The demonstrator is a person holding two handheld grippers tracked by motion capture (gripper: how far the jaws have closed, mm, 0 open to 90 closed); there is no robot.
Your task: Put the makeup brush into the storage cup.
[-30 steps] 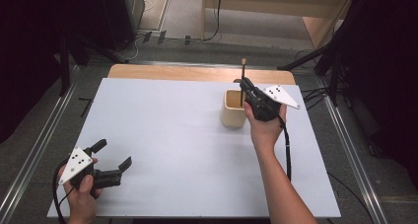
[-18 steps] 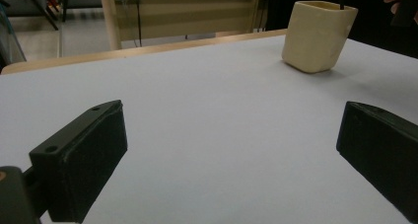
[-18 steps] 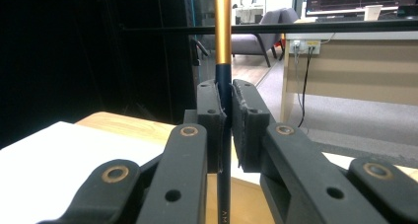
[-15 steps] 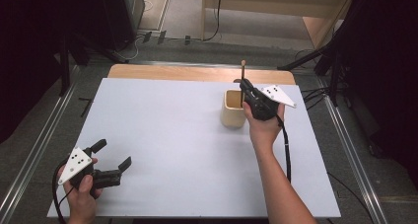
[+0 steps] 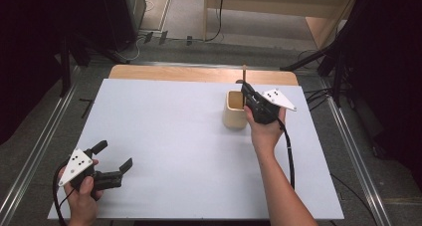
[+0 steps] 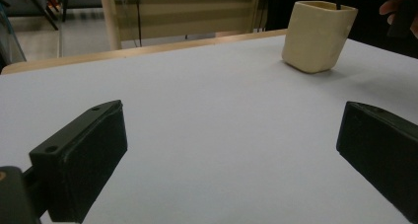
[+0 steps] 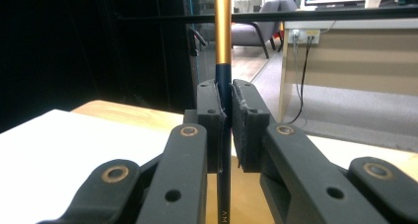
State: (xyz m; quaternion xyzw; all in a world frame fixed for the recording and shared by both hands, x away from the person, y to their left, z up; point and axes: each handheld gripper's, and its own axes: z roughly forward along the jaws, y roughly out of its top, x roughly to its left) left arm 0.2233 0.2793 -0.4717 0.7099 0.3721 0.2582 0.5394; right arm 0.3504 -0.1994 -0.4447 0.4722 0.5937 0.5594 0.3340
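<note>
Two risks: right gripper clamped on brush could tip cup; left gripper agape, idle.

cup: cream | brush: dark navy handle, gold band | grippers' jaws: black, brass-coloured pivots | plates: grey-white, black dots | desk: pale grey-white top, tan wood far edge

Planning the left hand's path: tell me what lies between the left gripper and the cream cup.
Nothing: bare white table between the left gripper and the cream cup, per the high and left gripper views.
</note>
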